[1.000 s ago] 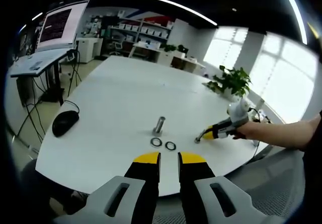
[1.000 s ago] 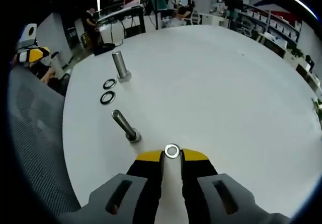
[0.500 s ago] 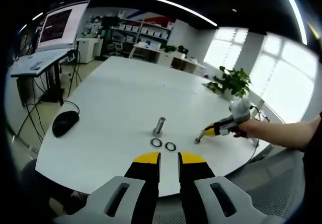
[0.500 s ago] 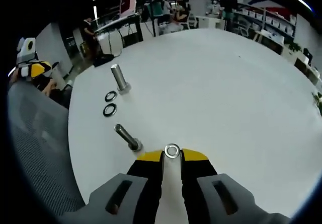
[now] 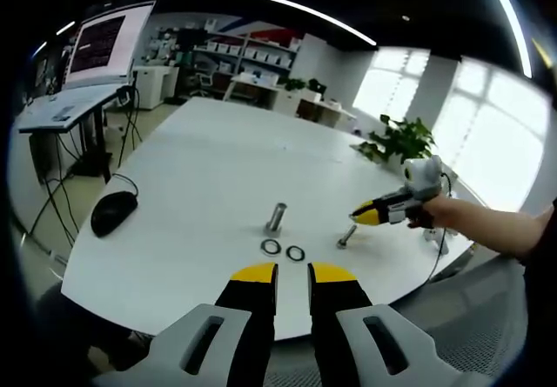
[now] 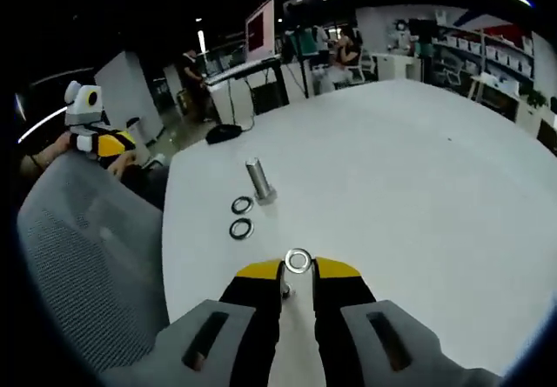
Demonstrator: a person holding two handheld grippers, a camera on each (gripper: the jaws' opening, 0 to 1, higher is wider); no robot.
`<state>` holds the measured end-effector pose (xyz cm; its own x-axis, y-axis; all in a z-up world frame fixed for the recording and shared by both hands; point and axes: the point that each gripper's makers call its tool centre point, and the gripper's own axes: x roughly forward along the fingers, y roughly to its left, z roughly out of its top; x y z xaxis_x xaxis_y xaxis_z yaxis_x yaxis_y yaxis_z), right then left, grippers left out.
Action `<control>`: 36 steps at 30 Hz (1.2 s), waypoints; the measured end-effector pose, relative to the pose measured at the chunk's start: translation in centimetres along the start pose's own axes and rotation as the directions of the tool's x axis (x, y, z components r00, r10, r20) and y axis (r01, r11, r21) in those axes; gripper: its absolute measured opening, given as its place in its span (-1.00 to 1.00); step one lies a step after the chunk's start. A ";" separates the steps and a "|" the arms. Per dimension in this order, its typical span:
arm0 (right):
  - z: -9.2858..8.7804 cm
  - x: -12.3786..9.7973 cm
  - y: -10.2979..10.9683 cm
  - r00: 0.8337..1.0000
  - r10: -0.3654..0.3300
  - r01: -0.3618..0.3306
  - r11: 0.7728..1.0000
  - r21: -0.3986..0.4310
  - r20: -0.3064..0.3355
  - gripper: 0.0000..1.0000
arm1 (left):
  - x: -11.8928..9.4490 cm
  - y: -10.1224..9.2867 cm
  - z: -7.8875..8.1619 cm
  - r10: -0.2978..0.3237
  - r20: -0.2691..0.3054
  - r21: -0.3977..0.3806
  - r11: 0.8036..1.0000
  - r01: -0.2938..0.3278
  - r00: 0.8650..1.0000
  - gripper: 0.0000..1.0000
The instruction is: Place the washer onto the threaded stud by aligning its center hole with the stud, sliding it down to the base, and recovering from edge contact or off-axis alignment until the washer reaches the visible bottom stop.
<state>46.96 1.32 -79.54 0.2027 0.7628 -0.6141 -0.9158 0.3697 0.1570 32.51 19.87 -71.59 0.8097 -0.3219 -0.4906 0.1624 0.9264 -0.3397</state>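
A silver washer sits pinched between the yellow tips of my right gripper, which is shut on it. In the left gripper view that right gripper hovers above the table, just over a small leaning stud. A taller threaded stud stands upright mid-table, with two loose washers lying in front of it. The right gripper view shows the same stud and washers ahead to the left. My left gripper is open and holds nothing, low at the table's near edge.
The white table carries a black mouse at its left and a potted plant at the far right. A desk with a monitor stands beyond. A grey mesh chair back is beside the table edge, near my left gripper.
My right gripper has lifted up and back from the leaning stud, still holding the washer. That stud has slipped beneath its jaws in the right gripper view. The left gripper stayed still.
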 end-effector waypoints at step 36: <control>-2.6 1.3 1.6 0.985 0.003 -0.036 0.981 -0.193 -0.170 -0.70 | 0.0 -0.1 -0.1 0.004 -0.006 0.003 1.000 -0.004 1.000 -0.78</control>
<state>44.89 1.52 -82.05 0.1379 0.6624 -0.7363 -0.9723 0.2324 0.0270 32.49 19.78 -71.63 0.8068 -0.3195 -0.4970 0.1607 0.9282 -0.3357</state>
